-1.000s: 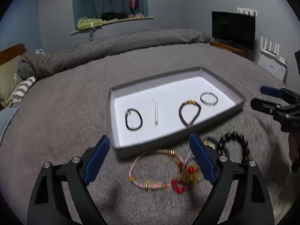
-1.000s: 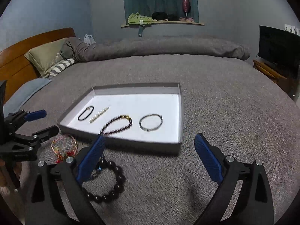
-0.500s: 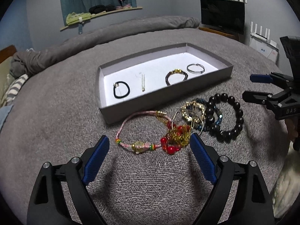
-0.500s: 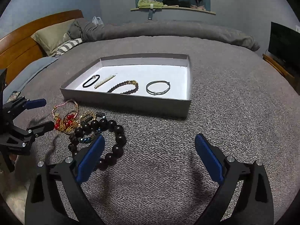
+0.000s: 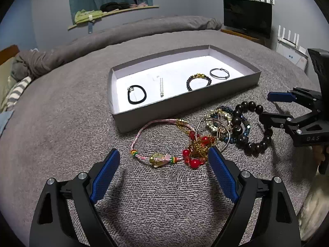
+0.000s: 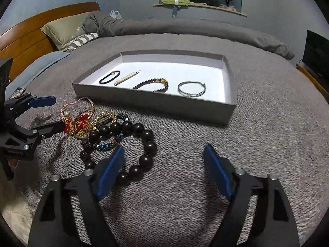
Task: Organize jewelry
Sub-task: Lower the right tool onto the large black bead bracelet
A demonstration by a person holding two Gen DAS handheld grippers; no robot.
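Observation:
A shallow grey box tray (image 5: 236,60) (image 6: 229,107) lies on the grey bedspread. It holds a black hair tie (image 5: 136,97), a pearl clip (image 5: 161,87), a dark bead bracelet (image 5: 198,79) and a silver bangle (image 5: 219,73). In front of it lies a tangled pile: a pink cord bracelet (image 5: 158,123), red beads with gold chain (image 5: 197,150), a gold and blue bracelet (image 5: 220,117) and a large dark bead bracelet (image 5: 250,127) (image 6: 141,154). My left gripper (image 5: 162,173) is open just before the pink bracelet. My right gripper (image 6: 164,168) is open over the dark bead bracelet's near edge.
Pillows (image 6: 61,28) and a wooden headboard (image 6: 24,37) are at the bed's far left. A rolled grey duvet (image 6: 185,28) lies beyond the tray. A TV (image 5: 246,18) stands at the right. A window shelf (image 5: 113,13) is behind.
Both grippers have pulled back and lowered towards the jewelry pile, which now shows fully. The tray's contents have not moved. Both stay open.

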